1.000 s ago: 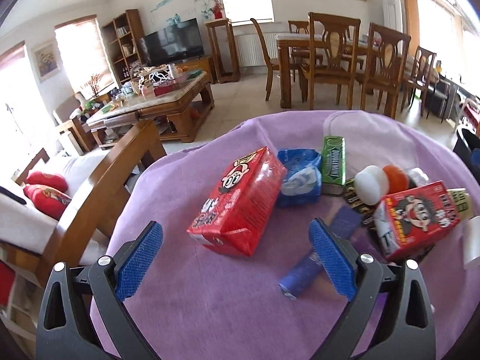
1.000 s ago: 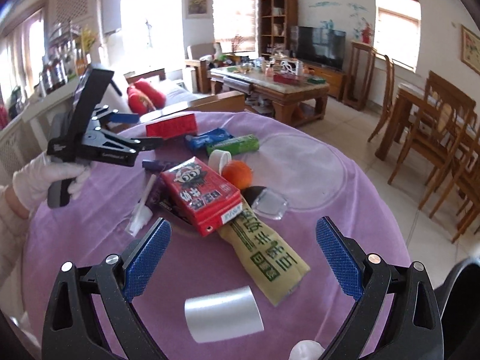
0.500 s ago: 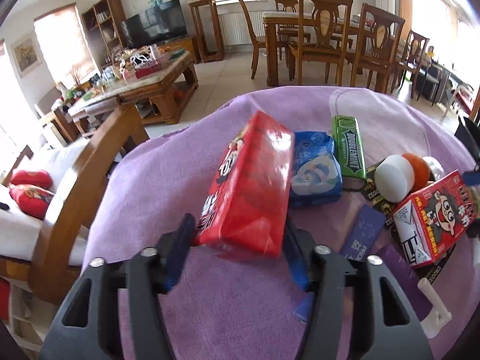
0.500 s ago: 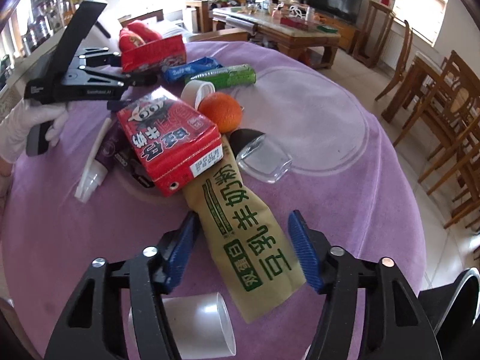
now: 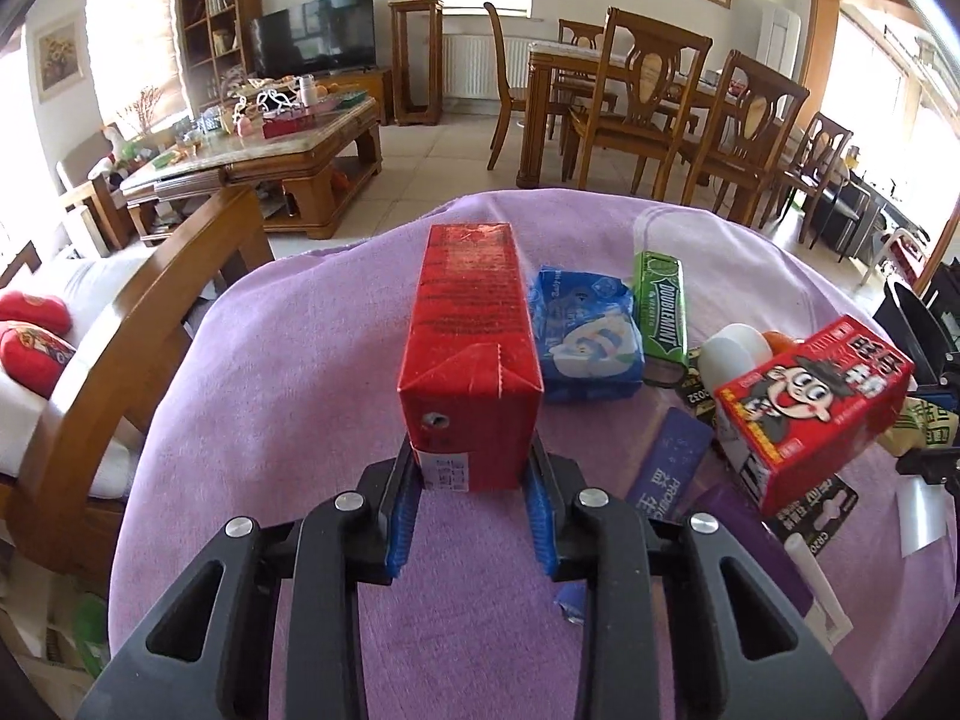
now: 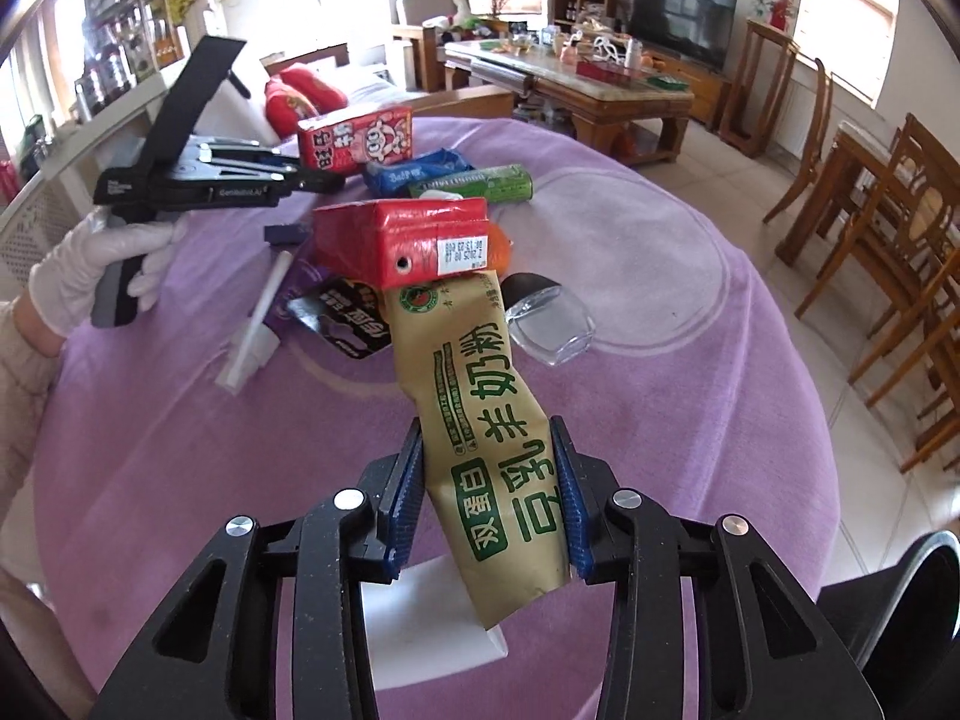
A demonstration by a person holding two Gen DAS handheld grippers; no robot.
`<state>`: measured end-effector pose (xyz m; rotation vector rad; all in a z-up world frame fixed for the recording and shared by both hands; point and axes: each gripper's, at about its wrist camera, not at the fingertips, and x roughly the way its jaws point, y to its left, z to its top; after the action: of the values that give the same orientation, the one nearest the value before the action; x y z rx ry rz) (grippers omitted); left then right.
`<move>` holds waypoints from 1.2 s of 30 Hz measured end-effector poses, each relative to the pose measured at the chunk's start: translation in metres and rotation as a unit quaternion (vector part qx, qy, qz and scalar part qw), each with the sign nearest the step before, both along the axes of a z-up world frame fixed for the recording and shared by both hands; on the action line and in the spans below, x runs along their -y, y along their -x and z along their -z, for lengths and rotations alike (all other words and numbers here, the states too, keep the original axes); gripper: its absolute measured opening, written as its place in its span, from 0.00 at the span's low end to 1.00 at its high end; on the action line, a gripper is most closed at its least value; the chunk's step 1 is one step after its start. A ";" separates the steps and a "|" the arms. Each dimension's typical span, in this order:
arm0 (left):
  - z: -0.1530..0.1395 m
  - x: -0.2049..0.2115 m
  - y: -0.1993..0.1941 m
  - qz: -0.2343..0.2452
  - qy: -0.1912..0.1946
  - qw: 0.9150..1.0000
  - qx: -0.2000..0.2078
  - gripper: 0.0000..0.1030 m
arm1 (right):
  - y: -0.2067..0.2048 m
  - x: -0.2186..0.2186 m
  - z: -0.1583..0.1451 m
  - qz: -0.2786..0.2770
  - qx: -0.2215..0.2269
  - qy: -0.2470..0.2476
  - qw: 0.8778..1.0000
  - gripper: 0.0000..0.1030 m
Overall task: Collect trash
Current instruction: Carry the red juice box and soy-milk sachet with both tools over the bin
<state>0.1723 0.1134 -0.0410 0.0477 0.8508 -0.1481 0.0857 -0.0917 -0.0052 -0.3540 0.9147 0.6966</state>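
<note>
Left wrist view: blue packet (image 5: 585, 339) and green gum (image 5: 660, 306) crowd beside the red carton (image 5: 471, 354); my left gripper (image 5: 471, 510), just closing, clamps it

Right wrist view: second carton (image 6: 402, 240) overlaps the brown sachet (image 6: 492, 420); my right gripper (image 6: 489, 501), just closing, pinches it over the purple cloth (image 6: 150, 420)

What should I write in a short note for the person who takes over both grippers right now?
Left gripper: jaws have just been closing and now clamp the end of a red drink carton.
Right gripper: jaws have just been closing and now clamp a tan milk-powder pouch, whose far end lies under a second red carton.
Still on the purple tablecloth: blue wrapper, green gum pack, white tube, clear plastic piece.
Done: two items gripped. Left: bin them, then collect the rest. A black bin rim shows at the right.
</note>
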 end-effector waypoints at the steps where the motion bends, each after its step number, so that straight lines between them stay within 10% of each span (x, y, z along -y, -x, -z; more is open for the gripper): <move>1: -0.001 -0.001 0.003 -0.004 0.006 1.000 0.003 0.30 | 0.004 0.003 -0.004 0.001 0.003 -0.005 1.000 0.38; 15: -0.044 0.021 0.053 -0.011 0.059 0.996 0.073 0.30 | 0.050 0.061 -0.046 0.044 0.025 -0.176 0.983 0.38; 36: -0.094 0.240 0.103 0.166 0.074 0.972 0.148 0.30 | 0.107 0.249 -0.076 0.193 0.084 -0.285 0.935 0.38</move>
<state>0.0693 -0.1264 0.0528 0.0696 0.5257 -0.5056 -0.0214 -0.3408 0.0711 0.2775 0.5595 0.5262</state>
